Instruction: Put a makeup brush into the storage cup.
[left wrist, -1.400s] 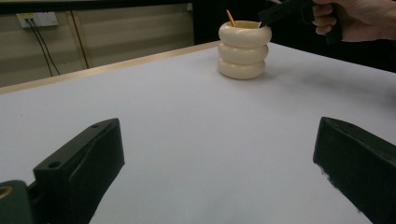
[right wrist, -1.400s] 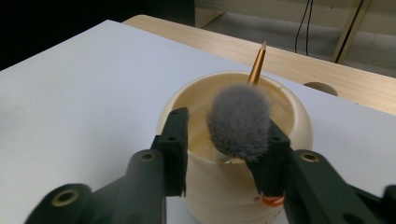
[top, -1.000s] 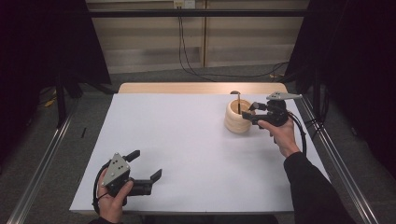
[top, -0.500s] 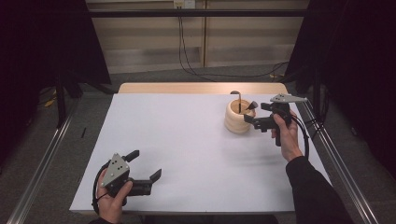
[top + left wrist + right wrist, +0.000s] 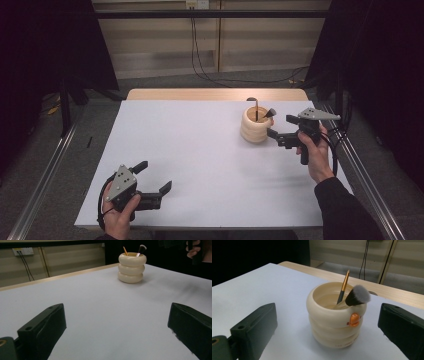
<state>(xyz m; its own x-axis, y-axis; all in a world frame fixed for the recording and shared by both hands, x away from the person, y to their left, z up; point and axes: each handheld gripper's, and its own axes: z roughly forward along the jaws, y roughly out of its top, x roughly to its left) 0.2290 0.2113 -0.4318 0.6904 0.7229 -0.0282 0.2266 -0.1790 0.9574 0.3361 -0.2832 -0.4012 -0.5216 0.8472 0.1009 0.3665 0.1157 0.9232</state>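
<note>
Cup (image 5: 256,126) sits upper right of centre in the high view, on the white surface (image 5: 200,165), w/ a brush (image 5: 269,113) and a thin stick (image 5: 256,108) standing in it. In the right gripper view the brush head leans on the cup's rim at right, stick upright just beside it.

Right hand-held gripper (image 5: 276,137): vs a sec ago it has pulled back from the cup toward the right edge of the frame; earlier its tips were over the cup's mouth, now they stand just right of the cup, apart from it. Jaws have just been opening and are wide, nothing between them; brush stays in the cup.

Left hand-held gripper (image 5: 155,177): lower left of the high view, same spot as before, jaws wide, empty, low over the surface. Cup hasn't shifted.
</note>
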